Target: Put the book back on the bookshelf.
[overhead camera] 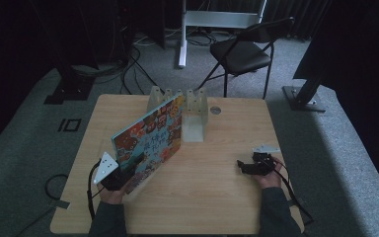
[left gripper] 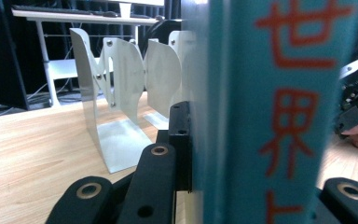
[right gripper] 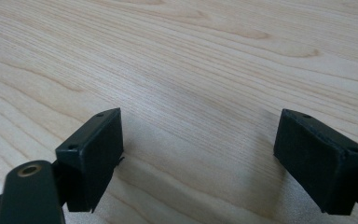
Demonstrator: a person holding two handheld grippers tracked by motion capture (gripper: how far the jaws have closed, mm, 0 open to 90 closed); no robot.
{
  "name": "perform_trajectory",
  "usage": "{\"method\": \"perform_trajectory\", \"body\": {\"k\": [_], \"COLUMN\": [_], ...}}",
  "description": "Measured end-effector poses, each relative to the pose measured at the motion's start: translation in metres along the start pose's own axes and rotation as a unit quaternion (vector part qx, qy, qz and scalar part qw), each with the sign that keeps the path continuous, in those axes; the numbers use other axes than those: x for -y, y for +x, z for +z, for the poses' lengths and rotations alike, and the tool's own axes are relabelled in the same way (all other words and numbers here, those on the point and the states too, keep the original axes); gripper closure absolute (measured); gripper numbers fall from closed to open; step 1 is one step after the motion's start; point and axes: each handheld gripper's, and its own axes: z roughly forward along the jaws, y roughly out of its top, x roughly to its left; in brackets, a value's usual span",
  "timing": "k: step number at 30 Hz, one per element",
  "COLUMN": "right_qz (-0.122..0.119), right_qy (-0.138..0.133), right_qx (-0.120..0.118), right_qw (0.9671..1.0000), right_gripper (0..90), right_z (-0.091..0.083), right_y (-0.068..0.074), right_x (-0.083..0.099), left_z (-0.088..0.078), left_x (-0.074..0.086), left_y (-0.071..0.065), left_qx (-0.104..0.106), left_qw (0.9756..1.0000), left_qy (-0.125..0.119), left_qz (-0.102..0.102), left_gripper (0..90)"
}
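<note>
Picture book (overhead camera: 150,136), colourful cartoon cover, left of centre in the high view, held off the light wooden table (overhead camera: 212,197), tilted, upper corner close to the bookends at the table's far edge. Teal spine with red characters (left gripper: 279,107) upright across the right half of the left gripper view, very close to the lens.

Left gripper (overhead camera: 116,177) at lower left of the high view, clamped on the book's lower near corner; grey three-cornered plate on top, cable trailing toward the bottom edge. In the left gripper view, one black jaw pressed flat against the book's left face, the other low at the right edge beyond the spine. Left hand (overhead camera: 111,195) and dark sleeve entering from the bottom.

Metal bookends (overhead camera: 185,106), pale, a cluster of curved upright plates, top centre of the table in the high view; same plates (left gripper: 121,93) at upper left in the left gripper view, standing on the wood.

Right gripper (overhead camera: 251,167) at lower right of the high view, low over the bare table, well apart from the book, held by the right hand (overhead camera: 271,175). In the right gripper view, two black jaws (right gripper: 200,158) spread wide apart, nothing between them, wood grain beneath.

Small round disc (overhead camera: 215,110) near the far table edge, right of the bookends. Black folding chair (overhead camera: 244,52) on grey carpet beyond the table, upper centre-right.
</note>
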Motion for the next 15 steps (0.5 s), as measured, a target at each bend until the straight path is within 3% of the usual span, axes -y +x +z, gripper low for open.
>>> {"method": "perform_trajectory", "body": {"k": [15], "right_qz": [0.000], "right_qy": [0.000], "right_qx": [0.000], "right_qw": [1.0000], "right_gripper": [15.4], "right_z": [0.0000], "right_y": [0.0000], "right_x": [0.0000], "left_z": [-0.0022], "left_x": [0.0003], "left_y": [0.0034], "left_qx": [-0.007], "left_qw": [0.9999], "left_qy": [-0.004], "left_qz": [-0.008], "left_gripper": [80.9]}}
